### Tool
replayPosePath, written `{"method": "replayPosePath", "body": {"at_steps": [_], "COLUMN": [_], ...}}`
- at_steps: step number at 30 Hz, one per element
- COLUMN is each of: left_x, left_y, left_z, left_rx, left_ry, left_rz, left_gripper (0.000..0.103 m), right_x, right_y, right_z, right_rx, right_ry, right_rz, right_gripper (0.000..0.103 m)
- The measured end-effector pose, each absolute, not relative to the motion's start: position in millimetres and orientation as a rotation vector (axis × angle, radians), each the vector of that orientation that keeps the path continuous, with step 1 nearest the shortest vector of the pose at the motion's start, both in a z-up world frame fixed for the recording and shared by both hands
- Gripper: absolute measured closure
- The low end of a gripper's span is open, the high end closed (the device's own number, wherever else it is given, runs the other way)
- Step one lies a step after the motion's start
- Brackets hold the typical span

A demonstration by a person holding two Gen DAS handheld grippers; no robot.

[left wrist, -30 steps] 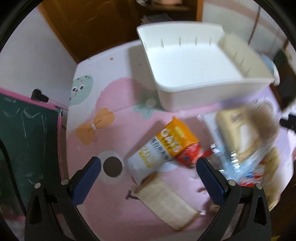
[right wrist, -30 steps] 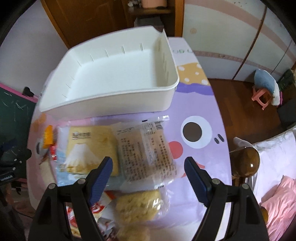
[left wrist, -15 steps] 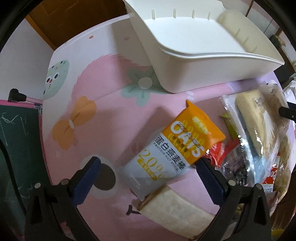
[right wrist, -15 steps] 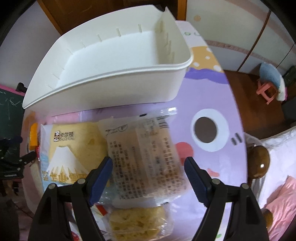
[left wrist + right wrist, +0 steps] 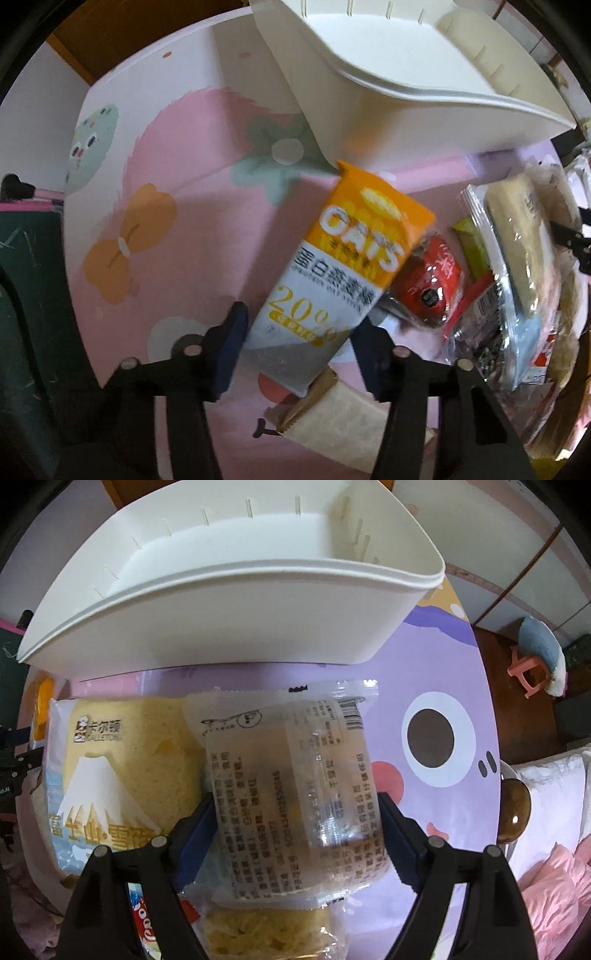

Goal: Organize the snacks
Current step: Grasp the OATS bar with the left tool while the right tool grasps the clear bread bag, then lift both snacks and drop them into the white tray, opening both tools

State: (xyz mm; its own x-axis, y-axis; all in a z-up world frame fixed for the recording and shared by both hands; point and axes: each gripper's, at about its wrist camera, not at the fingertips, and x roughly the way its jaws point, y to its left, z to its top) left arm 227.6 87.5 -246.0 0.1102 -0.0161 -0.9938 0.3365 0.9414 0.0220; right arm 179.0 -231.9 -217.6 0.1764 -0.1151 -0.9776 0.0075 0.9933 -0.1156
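My left gripper [image 5: 299,347] is shut on the lower end of an orange and white oats packet [image 5: 340,269], which points toward the white bin [image 5: 413,122]. My right gripper [image 5: 295,834] is shut on a clear-wrapped cake packet [image 5: 295,794] printed with text, just in front of the white bin [image 5: 229,624]. A yellow cake packet with a white mountain picture [image 5: 122,771] lies to its left. Red wrapped snacks [image 5: 432,284] and more clear packets [image 5: 517,258] lie right of the oats packet.
The snacks lie on a cartoon-print table, pink on the left [image 5: 177,258] and purple on the right [image 5: 436,686]. A beige wrapped bar [image 5: 332,410] lies under the left gripper. A crumbly yellow snack [image 5: 258,930] lies near me. A stool [image 5: 532,672] stands on the floor at right.
Both grippers have moved down and forward and closed: the left on the oats packet, the right on the clear cake packet. The bin looms closer in both views.
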Motion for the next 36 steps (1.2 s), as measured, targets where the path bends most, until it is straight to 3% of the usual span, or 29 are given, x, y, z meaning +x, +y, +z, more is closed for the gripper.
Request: {"method": "replayPosePath", "body": {"at_steps": [3, 9, 21, 36], "left_x": [228, 222, 180, 134], "left_y": [89, 96, 108, 48], "left_z": [-247, -232, -170, 11], "left_rx": [0.282, 0.232, 0.129, 0.076], "left_ry": [1.437, 1.399, 1.332, 0.984], "left_rz": [-0.239, -0.18, -0.112, -0.205], "left_gripper": [0.062, 0.064, 0.064, 0.063], "right_x": [177, 173, 124, 102], "right_y": [-229, -231, -226, -212], "right_z": [-217, -207, -157, -17], "right_rx": [-0.077, -0.02, 0.012, -0.015], "right_ry": [1.378, 1.362, 1.251, 1.036], "right_rz": [-0.101, -0.105, -0.03, 0.077], "right_gripper": [0.027, 0.038, 0.039, 0.037]}}
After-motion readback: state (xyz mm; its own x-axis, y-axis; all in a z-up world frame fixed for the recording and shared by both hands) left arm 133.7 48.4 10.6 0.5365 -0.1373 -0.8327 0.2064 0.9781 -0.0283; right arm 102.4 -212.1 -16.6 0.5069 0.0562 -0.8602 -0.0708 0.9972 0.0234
